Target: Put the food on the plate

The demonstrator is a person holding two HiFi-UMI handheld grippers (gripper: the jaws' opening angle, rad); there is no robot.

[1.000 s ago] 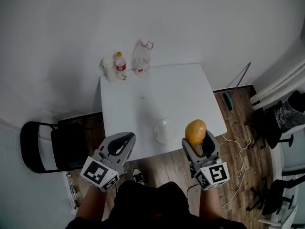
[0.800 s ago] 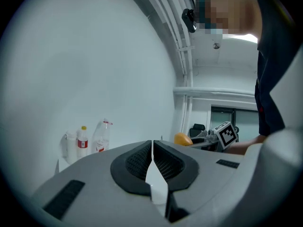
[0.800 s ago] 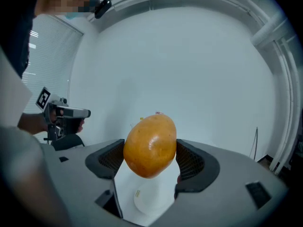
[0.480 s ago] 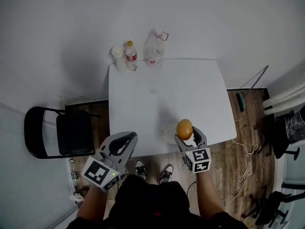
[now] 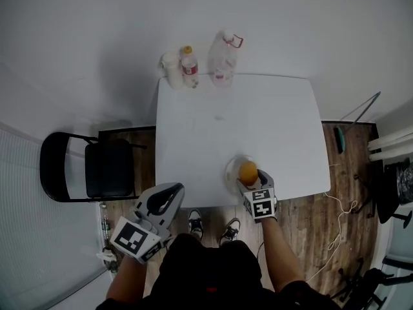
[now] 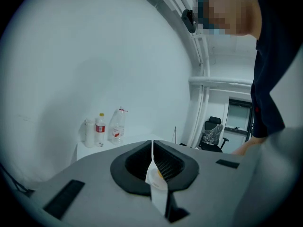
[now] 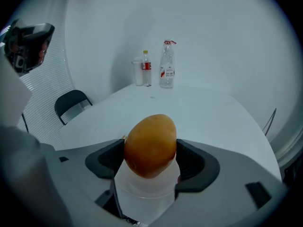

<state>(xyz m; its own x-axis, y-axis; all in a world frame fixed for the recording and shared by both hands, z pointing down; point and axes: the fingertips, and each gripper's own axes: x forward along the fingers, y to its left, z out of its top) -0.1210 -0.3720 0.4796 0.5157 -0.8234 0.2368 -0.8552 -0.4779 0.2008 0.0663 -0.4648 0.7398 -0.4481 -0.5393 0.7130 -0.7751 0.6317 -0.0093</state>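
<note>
Right now the right gripper (image 5: 250,181) has its fingers (image 7: 191,162) clamped on an orange-yellow fruit (image 5: 248,171), one finger on each side. The fruit is egg-shaped and stands upright between them, most of it sticking up above the fingers. It sits right over the plate (image 5: 230,172), a pale translucent round plate on the white table (image 5: 258,128), close to the near edge and a bit right of centre. In the right gripper view the fruit (image 7: 150,145) is directly above the plate (image 7: 142,190); cannot tell if it touches the plate.

Left gripper (image 5: 164,196) is off the table, held over the wood floor just beside the near left corner. Its fingers (image 6: 165,164) are pressed together with nothing gripped between them.

At the far edge of the table, left of centre, there is a row: white cup (image 5: 171,70), small bottle (image 5: 189,66) with yellow cap and red label, and a bigger clear bottle (image 5: 223,58). They stand close together, well apart from the plate. A black chair (image 5: 97,173) is on the floor left of the table.
</note>
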